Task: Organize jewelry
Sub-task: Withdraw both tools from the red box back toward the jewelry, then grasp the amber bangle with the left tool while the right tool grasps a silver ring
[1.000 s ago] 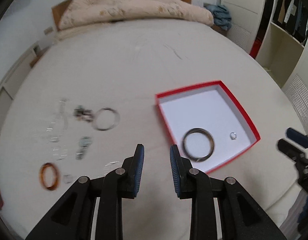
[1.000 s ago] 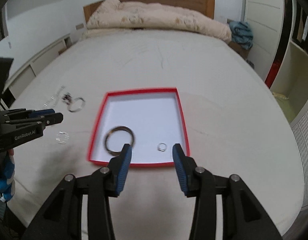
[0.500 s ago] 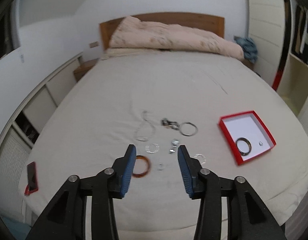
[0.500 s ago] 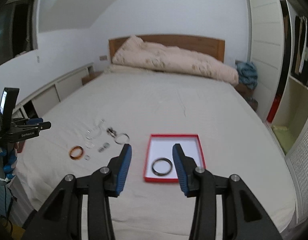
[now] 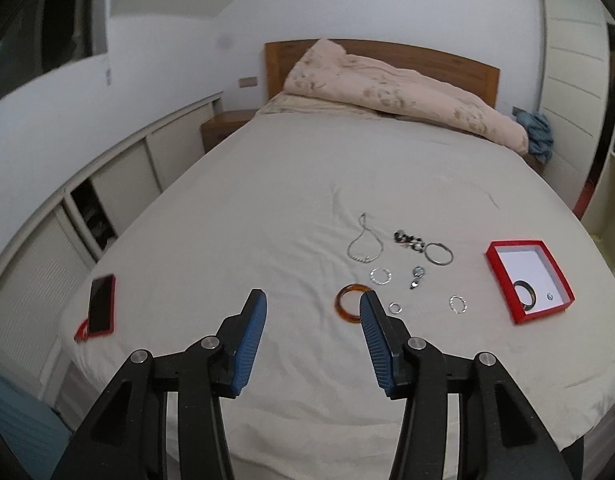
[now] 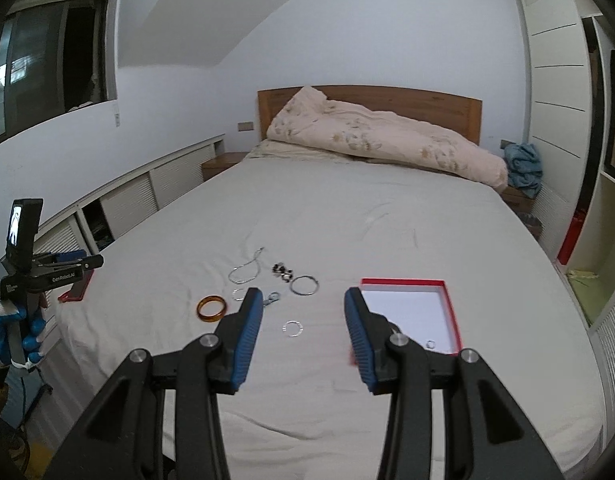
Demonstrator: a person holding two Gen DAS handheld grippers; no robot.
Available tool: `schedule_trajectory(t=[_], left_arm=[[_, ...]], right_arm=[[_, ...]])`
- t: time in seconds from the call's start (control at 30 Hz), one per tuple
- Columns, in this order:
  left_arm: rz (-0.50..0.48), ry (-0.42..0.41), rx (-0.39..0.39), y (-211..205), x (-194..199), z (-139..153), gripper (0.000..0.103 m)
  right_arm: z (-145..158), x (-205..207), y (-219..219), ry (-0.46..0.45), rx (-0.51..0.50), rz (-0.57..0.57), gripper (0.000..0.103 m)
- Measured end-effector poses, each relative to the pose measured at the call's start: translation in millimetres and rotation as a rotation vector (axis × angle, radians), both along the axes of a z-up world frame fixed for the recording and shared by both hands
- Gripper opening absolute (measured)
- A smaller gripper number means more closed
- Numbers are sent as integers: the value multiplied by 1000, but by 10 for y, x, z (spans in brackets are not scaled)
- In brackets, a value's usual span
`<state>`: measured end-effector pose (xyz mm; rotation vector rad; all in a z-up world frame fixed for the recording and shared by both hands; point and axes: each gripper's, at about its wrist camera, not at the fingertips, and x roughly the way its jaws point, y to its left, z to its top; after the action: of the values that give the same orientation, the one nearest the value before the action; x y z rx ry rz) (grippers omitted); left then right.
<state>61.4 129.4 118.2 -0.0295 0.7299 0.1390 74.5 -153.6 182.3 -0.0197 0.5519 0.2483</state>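
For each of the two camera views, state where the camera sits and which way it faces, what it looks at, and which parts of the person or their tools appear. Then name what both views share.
Left wrist view: sits on the left gripper, angled down along the bed toward the headboard; shows loose jewelry, the amber bangle, a phone; only its own open fingers appear.
Right wrist view: sits on the right gripper, facing the same way; its open fingers, plus the left gripper in a gloved hand at the left edge.
Shared: bed, amber bangle, red box.

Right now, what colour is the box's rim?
Red, with a white inside; the box shows best in the left wrist view.
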Motion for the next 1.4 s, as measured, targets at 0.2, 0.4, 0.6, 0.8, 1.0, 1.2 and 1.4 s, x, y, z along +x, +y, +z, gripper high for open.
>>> schedule_trajectory(t=[0.2,0.4,0.6,0.8,1.0,1.2,1.4], left_arm=[[28,51,-19,196,14,-271,48],[44,139,-45,291,230,-725,44],[48,193,-66,297,414,-1125,44],[57,263,-76,286,705,-1474,44],[57,316,-110,321,1096,-1756,44],[41,337,-151,344,1487,-1929,44],[24,347,-177,321,1768,-2084,44]], right_arm=[[-181,107,183,33,12,29,41],[-536,382,279,97,26,49,41],[-1090,728,465,184,34,87,41],[-1686,1111,709,300,29,160,40],[-2155,1485,839,398,34,193,40],[-2508,1827,996,452,29,222,40],[-2657,2080,1075,468,45,232,40]])
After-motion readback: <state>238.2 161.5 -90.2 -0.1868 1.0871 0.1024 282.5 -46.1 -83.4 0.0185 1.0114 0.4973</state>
